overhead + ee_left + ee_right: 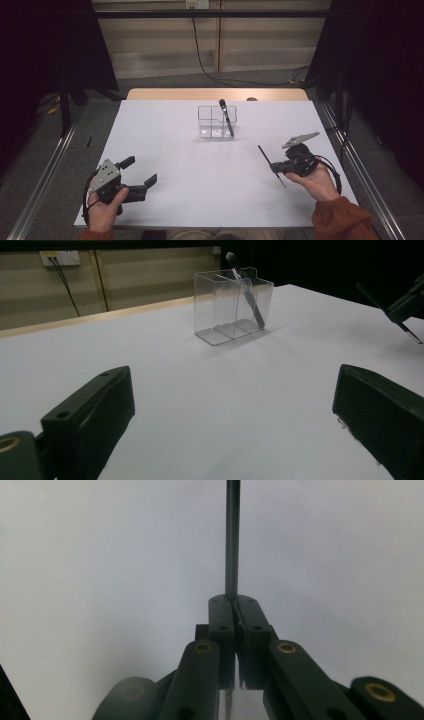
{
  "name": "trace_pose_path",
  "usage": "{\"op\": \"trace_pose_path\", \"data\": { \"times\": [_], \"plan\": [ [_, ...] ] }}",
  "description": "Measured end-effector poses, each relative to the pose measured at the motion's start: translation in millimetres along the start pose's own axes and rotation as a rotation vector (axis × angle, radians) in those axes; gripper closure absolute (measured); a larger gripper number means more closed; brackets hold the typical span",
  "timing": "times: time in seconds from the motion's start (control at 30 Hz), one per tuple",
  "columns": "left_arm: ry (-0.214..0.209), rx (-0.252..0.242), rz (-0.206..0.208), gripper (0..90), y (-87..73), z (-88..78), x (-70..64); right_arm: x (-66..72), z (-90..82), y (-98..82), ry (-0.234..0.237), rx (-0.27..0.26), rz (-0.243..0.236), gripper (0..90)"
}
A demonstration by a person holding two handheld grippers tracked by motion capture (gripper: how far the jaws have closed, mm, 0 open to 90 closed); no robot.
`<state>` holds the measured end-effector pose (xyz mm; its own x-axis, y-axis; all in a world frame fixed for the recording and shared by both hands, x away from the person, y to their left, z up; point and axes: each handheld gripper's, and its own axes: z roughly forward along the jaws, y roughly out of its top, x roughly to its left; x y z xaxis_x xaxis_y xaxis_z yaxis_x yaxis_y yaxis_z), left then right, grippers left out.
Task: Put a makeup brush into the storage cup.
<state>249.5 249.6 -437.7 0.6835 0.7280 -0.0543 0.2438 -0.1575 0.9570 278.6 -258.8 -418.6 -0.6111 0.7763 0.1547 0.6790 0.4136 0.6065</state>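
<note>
A clear plastic organiser (216,121) with compartments stands on the white table (170,145), and a black brush (226,116) leans in its right compartment. My right gripper (276,167) at the right is shut on a thin black stick (264,154), which it holds off the table, slanting. In the right gripper view the stick (232,540) runs straight up from the shut gripper (233,600). At the front left, my left gripper (141,170) stands open with nothing in it. The left gripper view looks past that gripper (235,390) at the organiser (233,305), the brush (247,295) and the stick (372,295).
A wooden table edge (215,94) shows behind the white sheet. Metal rails (357,165) run along both sides. A black cable (200,55) hangs from a wall socket at the back. Dark curtains flank the scene.
</note>
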Motion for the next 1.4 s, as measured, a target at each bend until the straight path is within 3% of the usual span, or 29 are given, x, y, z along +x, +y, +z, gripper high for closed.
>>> {"op": "trace_pose_path", "data": {
  "times": [0.47, 0.7, 0.87, 1.4],
  "plan": [
    [0.003, -0.015, -0.002, 3.3, 1.2, -3.2, 0.6, -0.1, -5.7, -8.2, 0.056, -0.292, -0.034, 86.6],
    [-0.01, -0.024, -0.006, 3.3, 1.9, -3.9, 0.2, 0.4, -11.3, -6.0, 0.108, -0.382, -0.055, 86.6],
    [-0.015, -0.025, -0.004, 3.2, 3.1, -3.7, -1.5, 8.7, -13.5, 0.3, 0.164, -0.399, -0.106, 86.6],
    [-0.045, -0.027, 0.008, 3.0, 6.4, -1.0, -8.1, 29.6, 3.0, 27.3, 0.24, -0.399, -0.179, 86.5]
  ]
}}
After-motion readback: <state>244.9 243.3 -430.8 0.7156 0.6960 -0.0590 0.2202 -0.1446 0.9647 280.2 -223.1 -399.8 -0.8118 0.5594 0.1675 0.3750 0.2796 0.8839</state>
